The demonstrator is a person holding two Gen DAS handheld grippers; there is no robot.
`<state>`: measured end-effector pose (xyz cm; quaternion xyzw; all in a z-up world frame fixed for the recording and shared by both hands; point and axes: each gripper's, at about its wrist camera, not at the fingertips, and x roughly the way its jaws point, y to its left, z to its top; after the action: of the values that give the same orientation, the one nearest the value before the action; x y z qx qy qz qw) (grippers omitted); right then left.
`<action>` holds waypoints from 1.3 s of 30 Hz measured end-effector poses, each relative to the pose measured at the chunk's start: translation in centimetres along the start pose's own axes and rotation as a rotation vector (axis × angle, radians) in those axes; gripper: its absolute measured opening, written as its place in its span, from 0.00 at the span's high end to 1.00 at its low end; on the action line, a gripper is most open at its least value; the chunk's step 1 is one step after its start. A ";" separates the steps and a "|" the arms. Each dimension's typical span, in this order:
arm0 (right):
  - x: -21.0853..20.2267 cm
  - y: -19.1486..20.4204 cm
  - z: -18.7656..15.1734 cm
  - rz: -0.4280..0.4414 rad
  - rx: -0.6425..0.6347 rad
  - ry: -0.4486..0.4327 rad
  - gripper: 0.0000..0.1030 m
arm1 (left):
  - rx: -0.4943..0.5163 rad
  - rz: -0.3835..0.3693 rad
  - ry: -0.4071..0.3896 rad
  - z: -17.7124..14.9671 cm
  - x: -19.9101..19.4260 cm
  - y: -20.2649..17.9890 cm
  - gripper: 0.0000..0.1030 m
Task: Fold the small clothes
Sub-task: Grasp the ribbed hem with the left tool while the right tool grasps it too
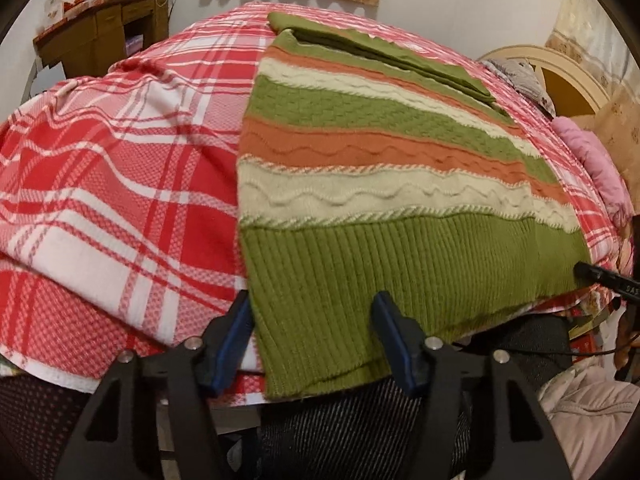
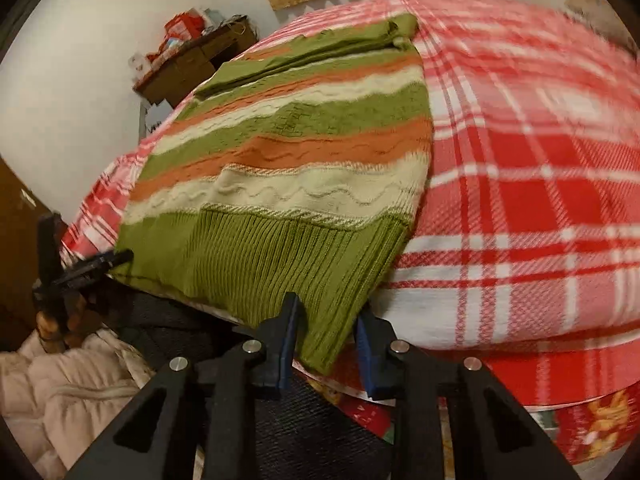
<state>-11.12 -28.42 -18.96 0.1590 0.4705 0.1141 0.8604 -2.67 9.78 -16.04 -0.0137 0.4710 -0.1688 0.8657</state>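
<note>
Both tools gaped wide at sweater (image 1: pixel 360 200) hem corners, left tool (image 1: pixel 316 344), right tool (image 2: pixel 328 344); nothing held; should've pinched ribbing evenly, lifted together over bed (image 1: pixel 120 160).

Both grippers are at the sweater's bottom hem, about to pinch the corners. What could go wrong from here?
1. The sweater hem hangs over the bed edge; a weak pinch by the left hand-held gripper might let it slide off.
2. The right hand-held gripper straddles only the corner tip, so it may catch one layer.
3. The sleeve folded on top could shift when lifting.
</note>
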 end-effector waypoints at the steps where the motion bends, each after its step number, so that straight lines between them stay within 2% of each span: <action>1: 0.2 -0.2 0.0 0.013 0.015 0.004 0.73 | 0.005 0.003 0.000 0.0 0.0 -0.1 0.39; 4: 0.4 -0.5 -0.2 0.038 0.033 0.009 0.73 | 0.009 0.009 -0.002 0.0 0.0 -0.3 0.39; 5: 0.4 -0.5 -0.2 0.043 0.035 0.015 0.73 | 0.008 0.010 -0.004 -0.1 0.0 -0.4 0.45; 6: 0.4 -0.4 -0.3 0.039 0.031 0.019 0.76 | 0.006 0.018 -0.005 0.0 -0.1 -0.5 0.57; 7: 0.4 -0.4 -0.3 0.032 0.027 0.022 0.88 | 0.005 0.023 -0.003 0.1 -0.1 -0.6 0.64; 9: 0.3 -0.3 -0.1 0.057 0.032 0.042 0.92 | -0.001 0.007 0.002 0.5 -0.4 -0.6 0.88; 10: 0.0 -0.2 0.1 0.075 0.039 0.045 0.93 | -0.001 0.000 0.003 0.8 -0.6 -0.7 0.90; 13: -1.3 0.2 1.1 0.145 0.043 0.015 0.93 | 0.006 -0.023 -0.002 1.5 -1.2 -1.0 0.91; 17: -3.4 0.9 3.5 0.234 0.047 -0.066 0.93 | 0.028 -0.065 -0.045 3.0 -2.4 -1.9 0.92; 19: -3.7 1.2 4.9 0.244 0.041 -0.095 0.93 | 0.044 -0.082 -0.072 4.2 -3.0 -2.5 0.92; 22: -3.8 1.3 7.8 0.233 0.033 -0.141 0.94 | 0.071 -0.085 -0.110 6.7 -3.3 -3.5 0.92; 25: -3.5 0.5 10.7 0.228 0.060 -0.185 0.94 | 0.052 -0.106 -0.130 9.7 -3.0 -3.7 0.92; 28: -2.7 -0.3 13.3 0.190 0.080 -0.223 0.94 | 0.047 -0.080 -0.154 12.5 -2.0 -3.5 0.92; 31: -1.1 -1.7 15.2 0.148 0.119 -0.229 0.94 | 0.042 -0.061 -0.163 14.8 -0.8 -3.2 0.92; 35: 1.3 -3.4 16.2 0.112 0.183 -0.221 0.94 | 0.059 -0.031 -0.165 16.8 0.6 -2.6 0.92; 38: 3.0 -4.6 16.3 0.080 0.220 -0.220 0.94 | 0.057 -0.036 -0.171 17.7 0.9 -1.5 0.83; 39: 3.4 -4.9 16.2 0.079 0.230 -0.213 0.94 | 0.049 -0.045 -0.173 17.8 0.8 -1.1 0.76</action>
<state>4.60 -34.43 -15.23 0.2862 0.3798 0.0757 0.8764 12.02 6.13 -6.61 -0.0173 0.3900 -0.1979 0.8992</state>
